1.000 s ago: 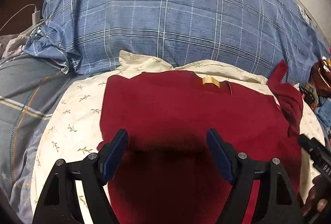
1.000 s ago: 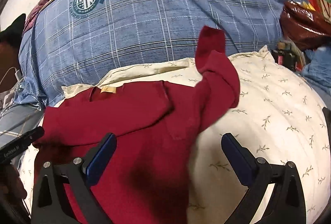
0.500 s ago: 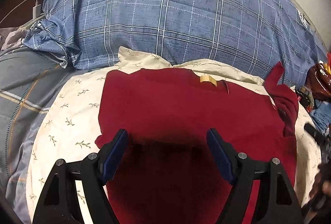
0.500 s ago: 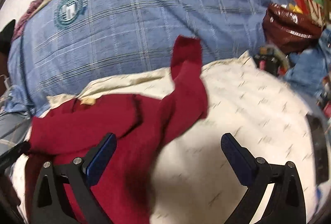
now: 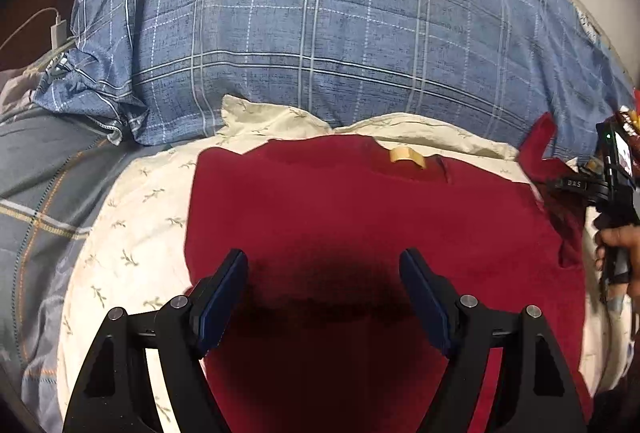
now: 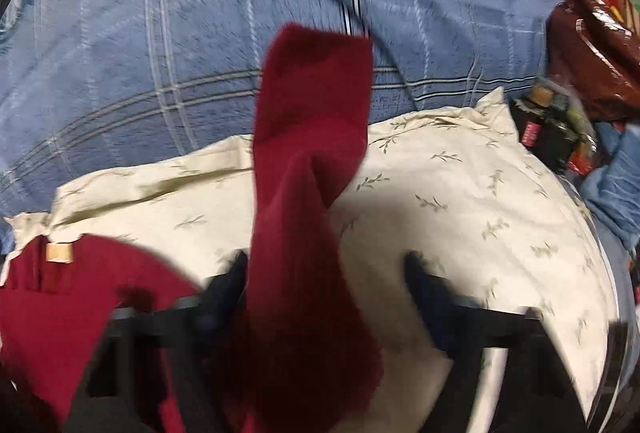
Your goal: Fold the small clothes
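Observation:
A dark red long-sleeved shirt lies flat on a cream leaf-print pillow, with a tan neck label at its far edge. My left gripper hovers open over the shirt's body with nothing between its fingers. In the right wrist view the shirt's sleeve runs away from me and up onto the blue quilt. My right gripper is blurred and straddles this sleeve. Its jaws are closing: the left finger is at the cloth, while the right finger still stands apart from it.
A blue plaid quilt bulges behind the pillow. A dark red glossy bag and small bottles crowd the right side. A white charger and cable lie at the far left. A hand holds the other gripper's handle.
My right gripper swept right and forward along the pillow to the sleeve, which now lies between its fingers, and the jaws have narrowed. The left gripper has stayed put, open.

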A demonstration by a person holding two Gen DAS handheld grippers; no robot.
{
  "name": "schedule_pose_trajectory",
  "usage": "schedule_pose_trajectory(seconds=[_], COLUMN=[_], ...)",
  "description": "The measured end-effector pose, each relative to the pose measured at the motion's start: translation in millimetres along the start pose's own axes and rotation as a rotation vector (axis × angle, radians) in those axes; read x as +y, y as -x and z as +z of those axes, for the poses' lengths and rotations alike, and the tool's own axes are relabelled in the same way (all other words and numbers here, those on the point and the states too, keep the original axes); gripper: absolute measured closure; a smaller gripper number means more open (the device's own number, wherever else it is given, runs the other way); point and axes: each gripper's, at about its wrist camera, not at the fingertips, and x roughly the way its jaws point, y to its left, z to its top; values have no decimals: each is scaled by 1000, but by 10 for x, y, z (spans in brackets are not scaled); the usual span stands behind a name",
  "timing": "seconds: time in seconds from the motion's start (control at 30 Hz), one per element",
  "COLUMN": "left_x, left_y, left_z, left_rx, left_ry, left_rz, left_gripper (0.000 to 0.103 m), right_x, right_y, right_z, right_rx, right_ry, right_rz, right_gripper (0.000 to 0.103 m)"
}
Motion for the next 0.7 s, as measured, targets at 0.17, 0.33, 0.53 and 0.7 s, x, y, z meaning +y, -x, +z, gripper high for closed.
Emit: schedule_pose_trajectory(seconds=[0.17, 0.33, 0.53, 0.7], left_x=[8, -27, 7, -3], left_y=[-93, -31, -13, -57], left_z=[38, 20, -17, -19], left_rx=[24, 12, 19, 30], left_ry=[22, 1, 4, 3], left_rz=[-6, -22, -17, -9], left_gripper=[25, 25, 25, 25], right_x=[-469, -950, -1047, -519], right_y=[290, 376, 782, 592], right_z=[-173, -473, -336, -48], right_rx=[-74, 12, -92, -109], right_ry=[-108, -197, -226, -19], right_rz=[10, -49, -35, -25], right_gripper=[90, 64, 47, 39])
